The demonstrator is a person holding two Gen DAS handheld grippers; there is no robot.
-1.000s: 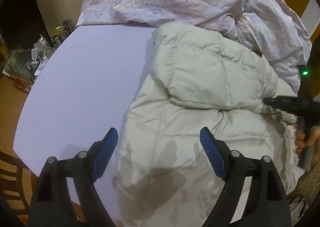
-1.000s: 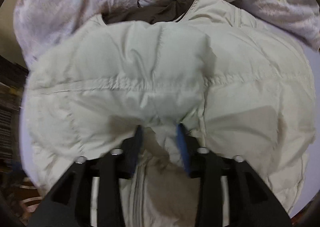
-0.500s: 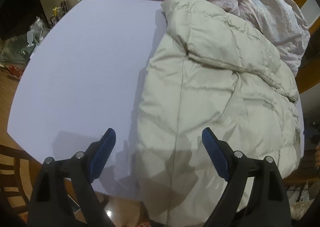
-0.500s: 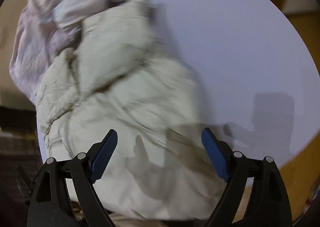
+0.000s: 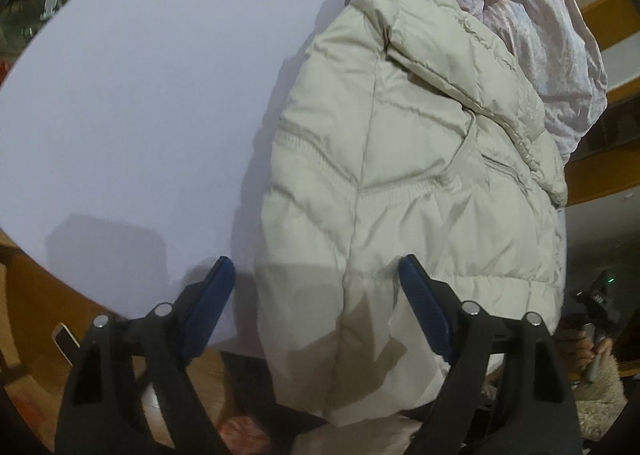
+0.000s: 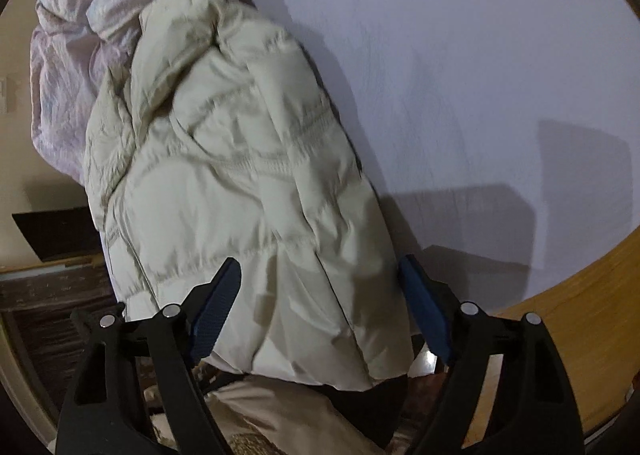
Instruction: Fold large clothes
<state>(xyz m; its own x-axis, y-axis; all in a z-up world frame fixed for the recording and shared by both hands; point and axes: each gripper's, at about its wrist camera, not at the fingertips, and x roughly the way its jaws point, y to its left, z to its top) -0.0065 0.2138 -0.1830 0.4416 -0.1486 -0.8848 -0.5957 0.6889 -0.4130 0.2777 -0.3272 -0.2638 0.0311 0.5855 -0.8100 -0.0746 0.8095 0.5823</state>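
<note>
A cream puffer jacket (image 5: 408, 175) lies folded on the white tabletop (image 5: 140, 103), hem overhanging at 6 o'clock. Left gripper (image 5: 316, 311) and right gripper (image 6: 320, 311) hover above it, fingers apart, holding nothing.

both wrist views above jacket (image 5: 400, 159), table (image 6: 460, 55)

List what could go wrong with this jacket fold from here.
1. The puffy cream jacket overhangs the near edge of the white table; it could slide off.
2. Both the left gripper and the right gripper are open, so nothing restrains it.
3. The pink bedding touches its far end and may snag.
</note>
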